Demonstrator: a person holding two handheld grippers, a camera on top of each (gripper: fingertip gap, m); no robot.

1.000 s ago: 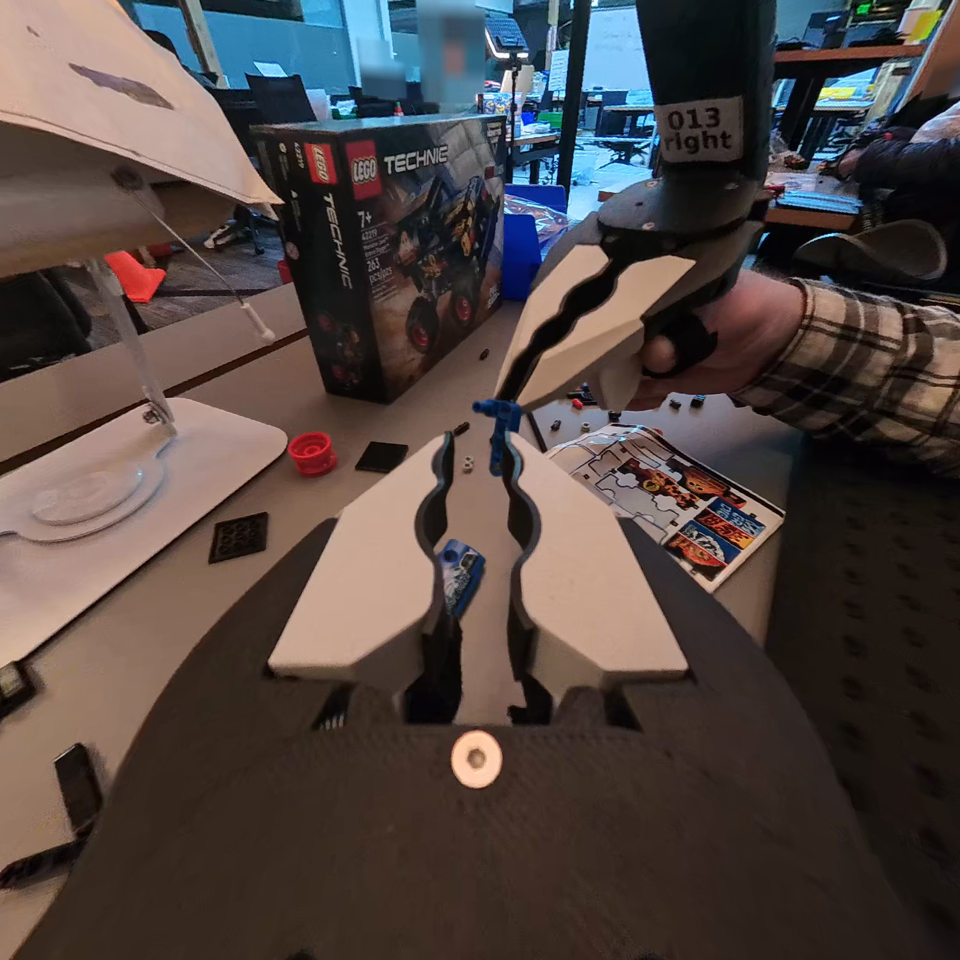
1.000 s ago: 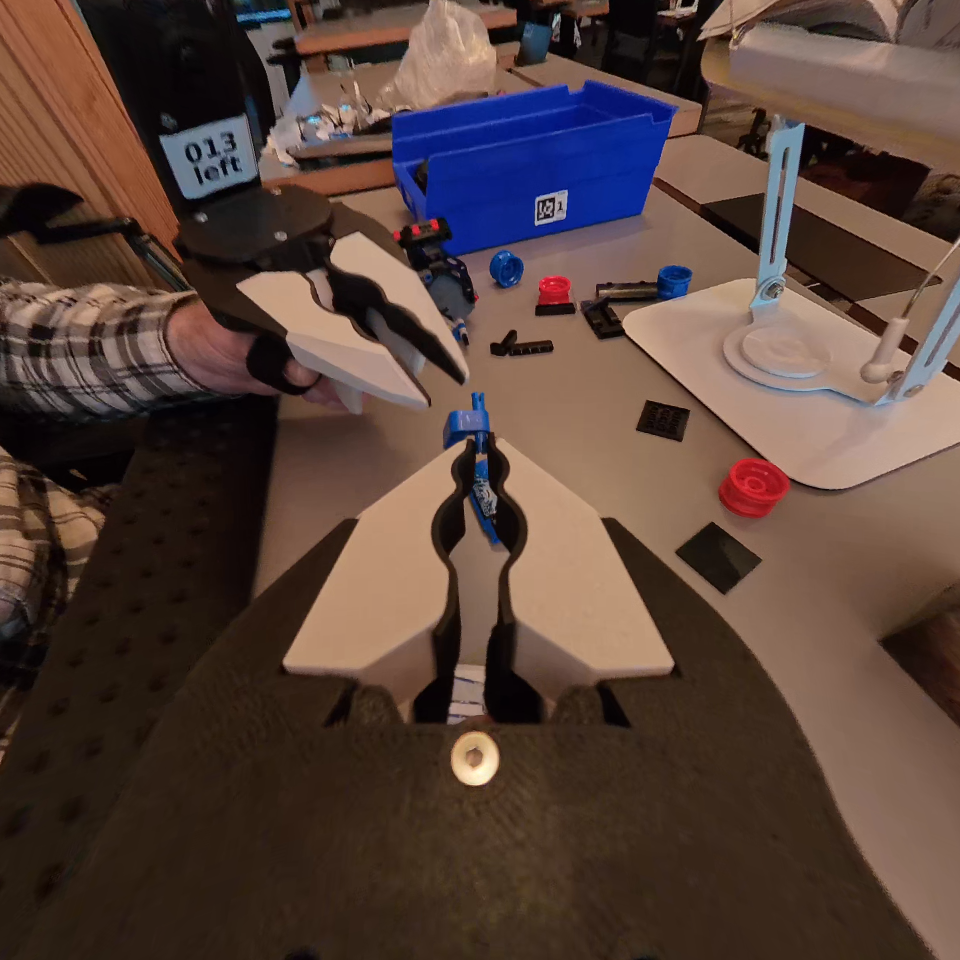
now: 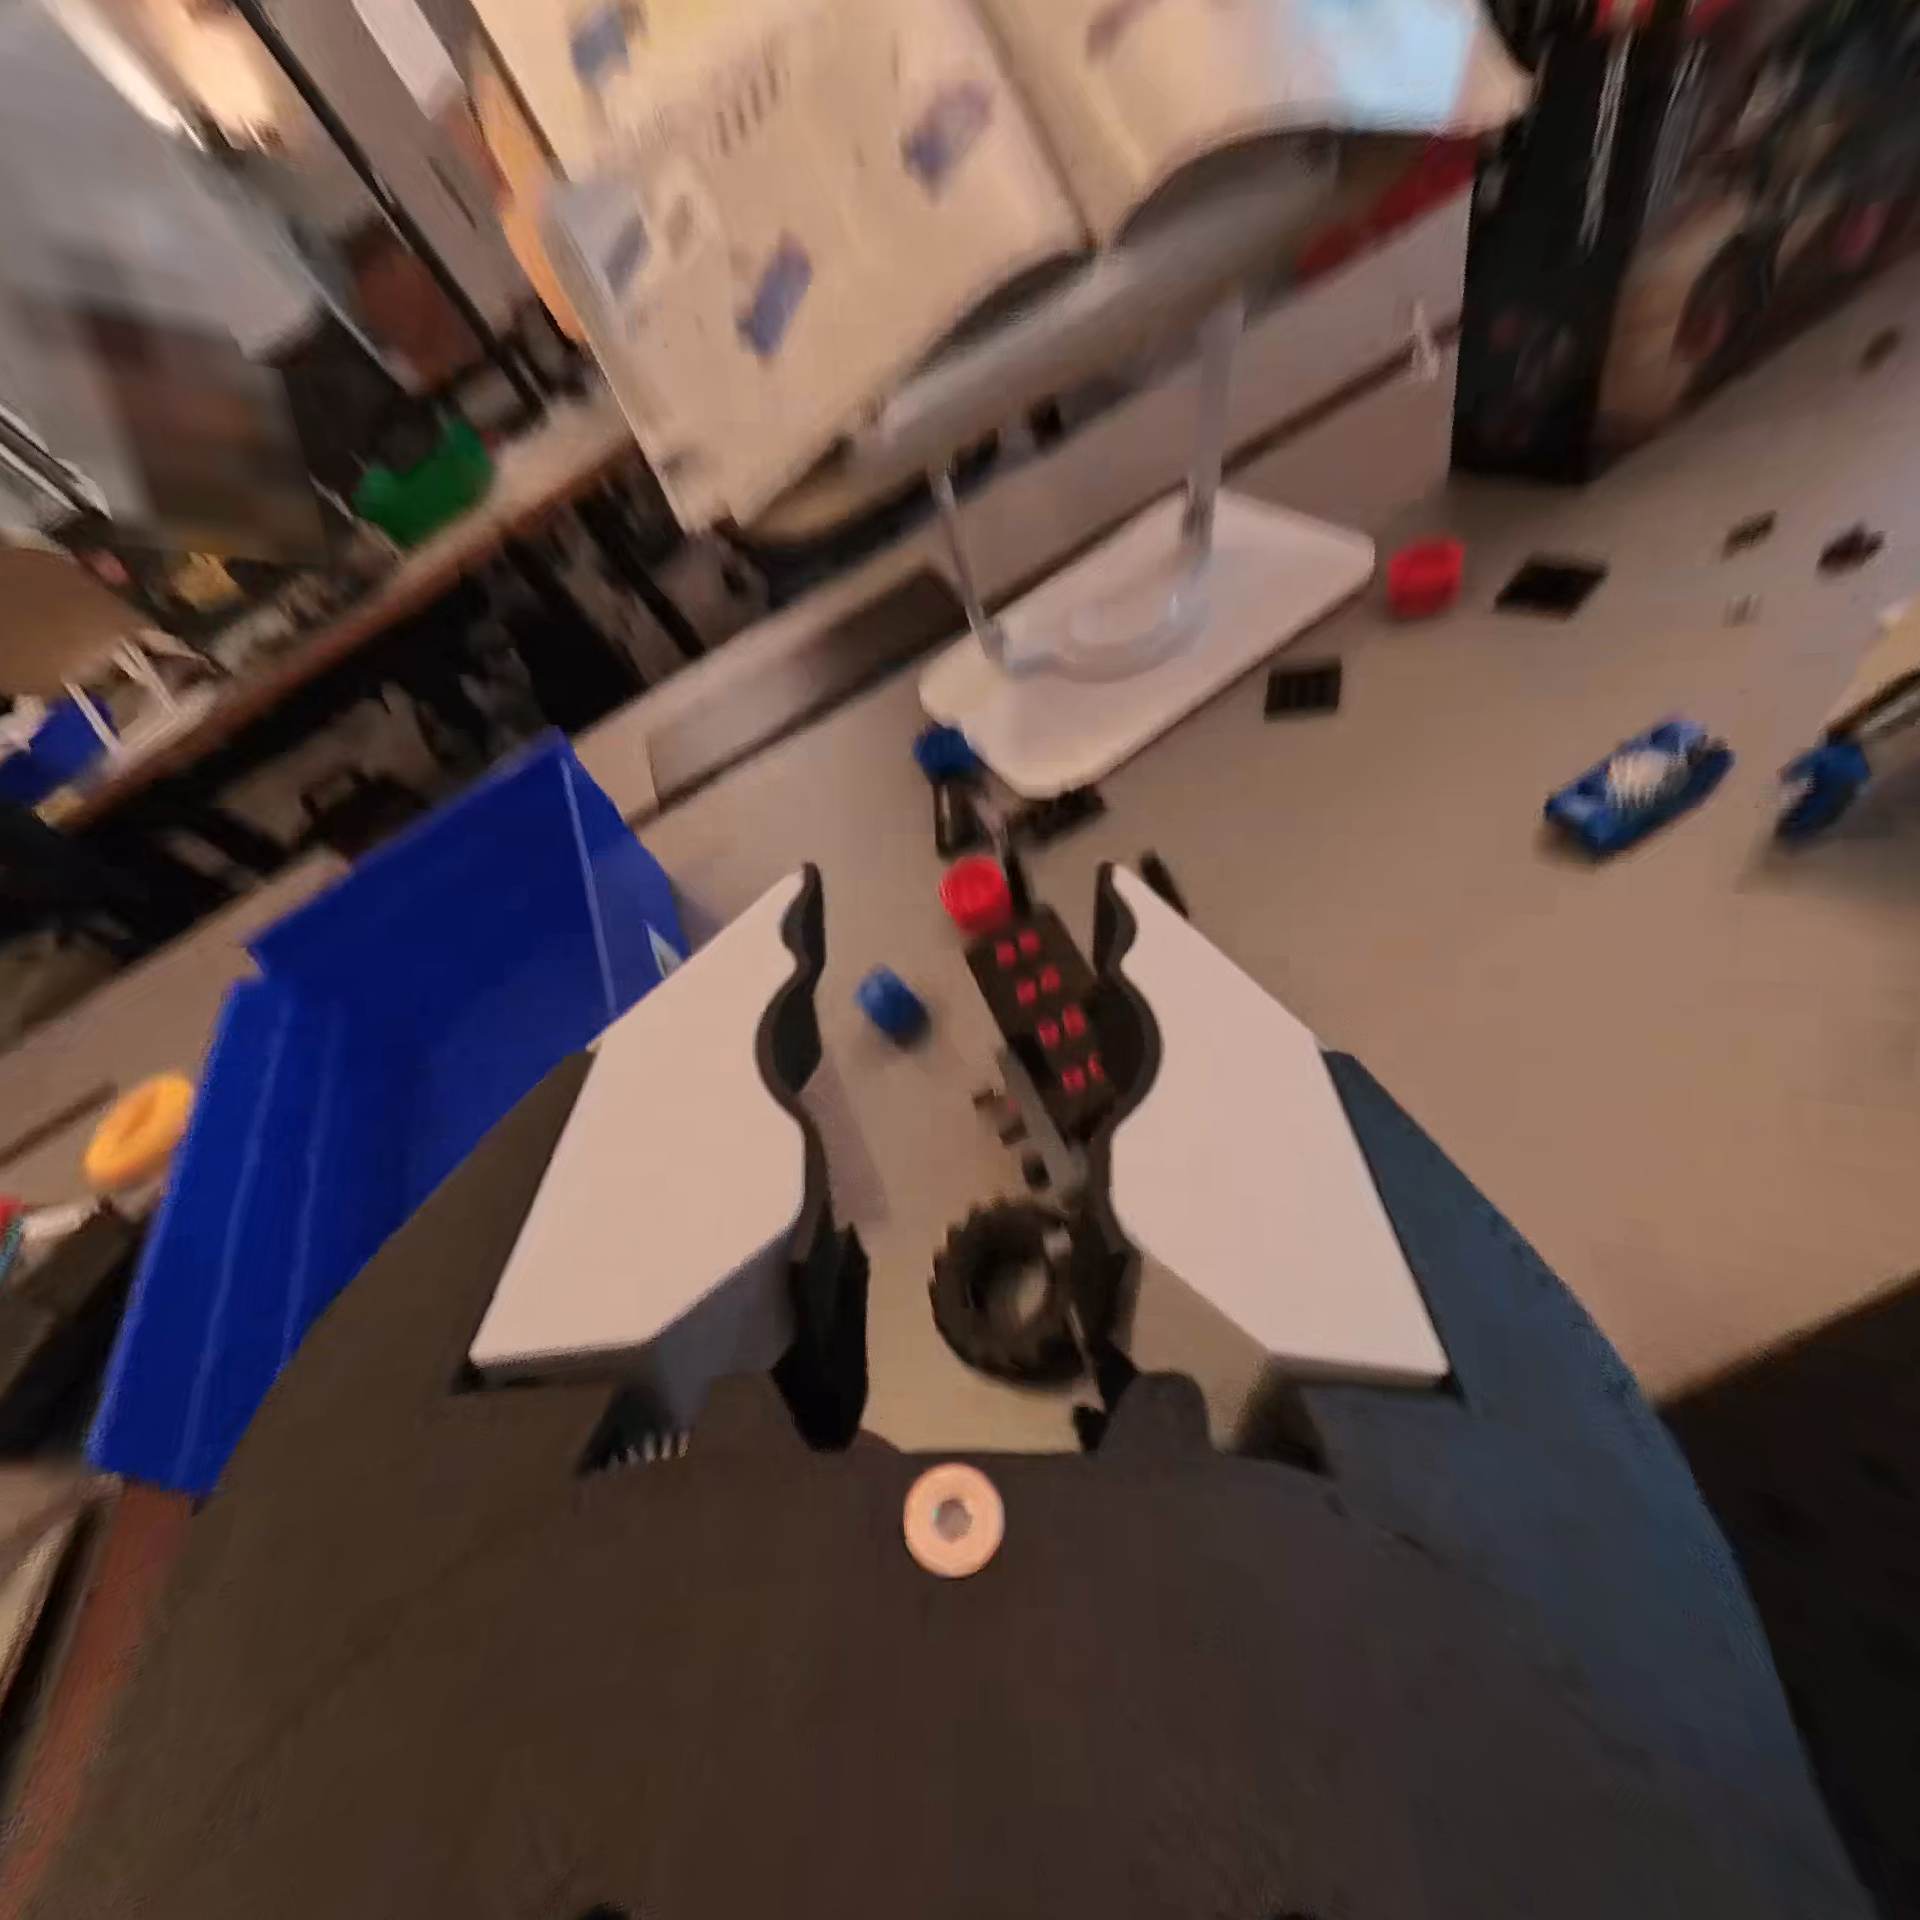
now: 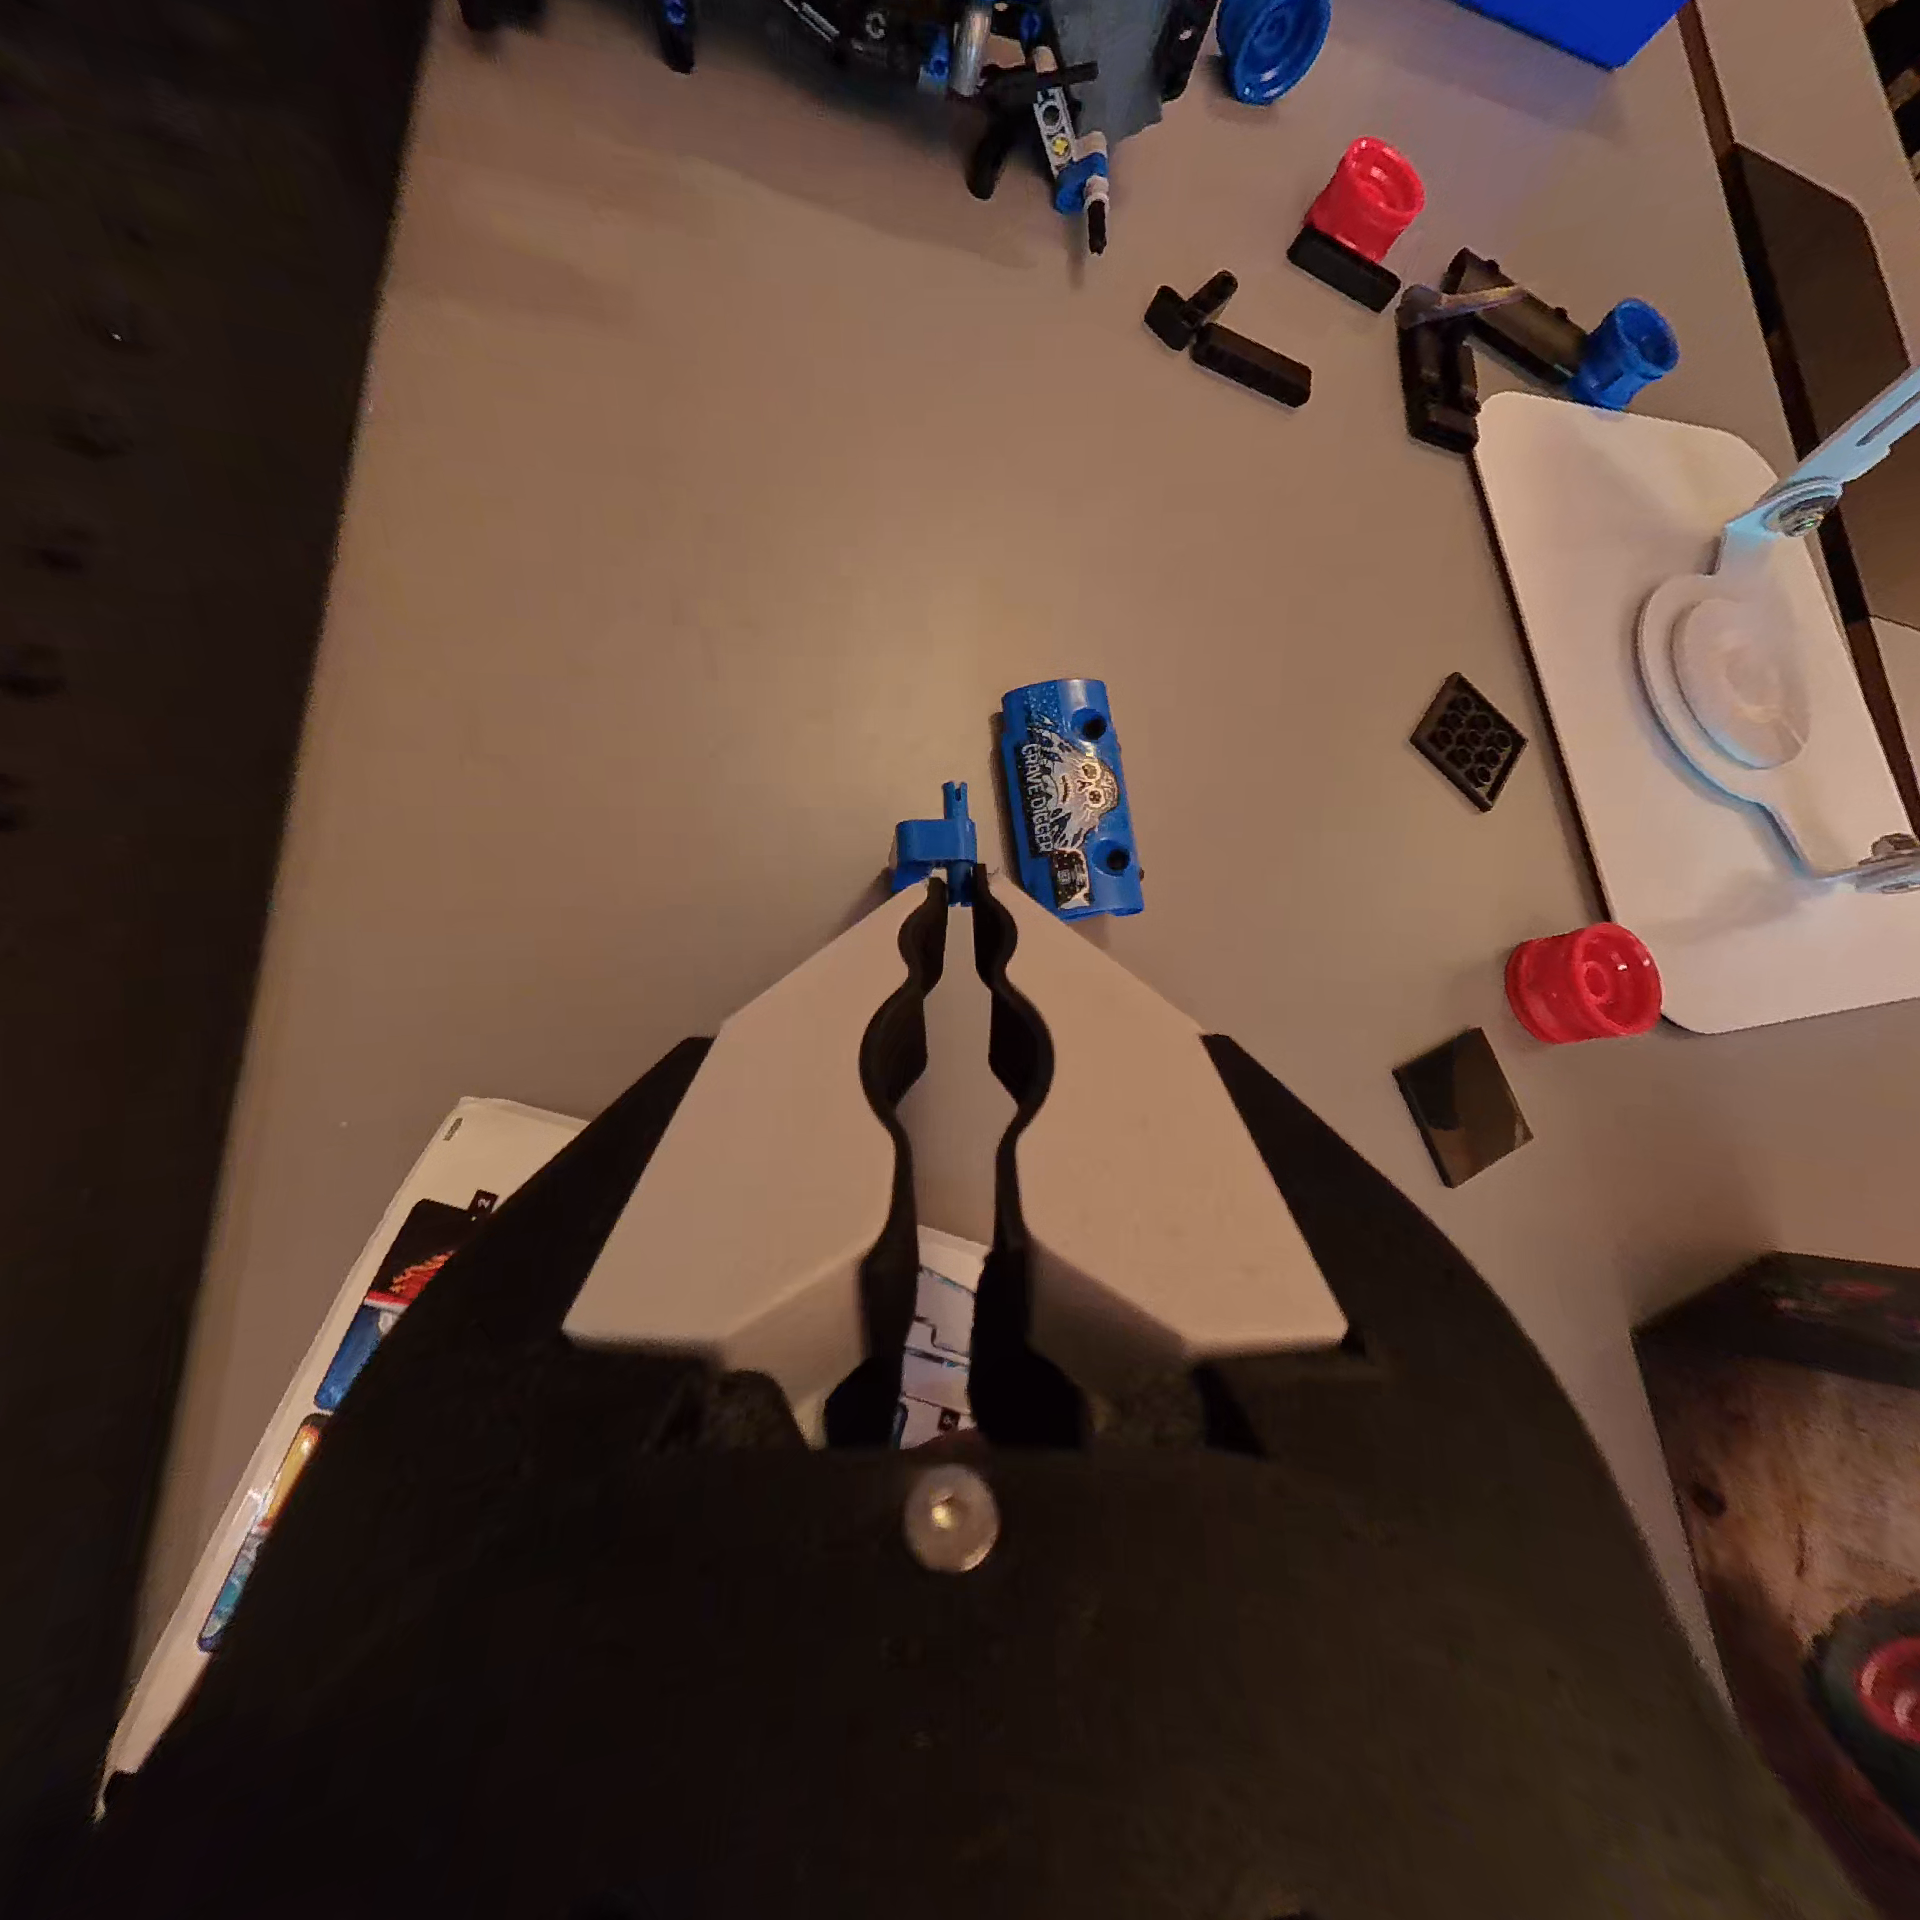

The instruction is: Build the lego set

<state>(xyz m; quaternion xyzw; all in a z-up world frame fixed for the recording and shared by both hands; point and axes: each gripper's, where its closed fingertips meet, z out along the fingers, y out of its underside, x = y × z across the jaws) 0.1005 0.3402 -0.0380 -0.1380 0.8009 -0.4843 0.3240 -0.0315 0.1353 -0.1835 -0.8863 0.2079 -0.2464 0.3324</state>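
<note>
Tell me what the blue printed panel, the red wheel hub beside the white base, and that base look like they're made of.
Blue printed panel: probably hard moulded plastic, glossy, with crisp pin holes and a printed graphic face.
Red wheel hub: likely the same rigid plastic, smooth with soft highlights on its rim.
White base: a smooth matt sheet, plastic or coated metal; the look leaves it open.

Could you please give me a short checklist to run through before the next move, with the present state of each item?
1. Right hand-held gripper holds the small blue connector piece at its tips: ok.
2. Left hand-held gripper open with nothing between its fingers: ok.
3. Left wrist view sharp enough to aim: not ok, heavily motion-blurred.
4. Printed blue panel lies free on the table, beside the connector: ok.
5. Whether the connector touches the table: cannot tell.
6. Partly built model fully in view: not ok, cut off at the top edge.
</note>
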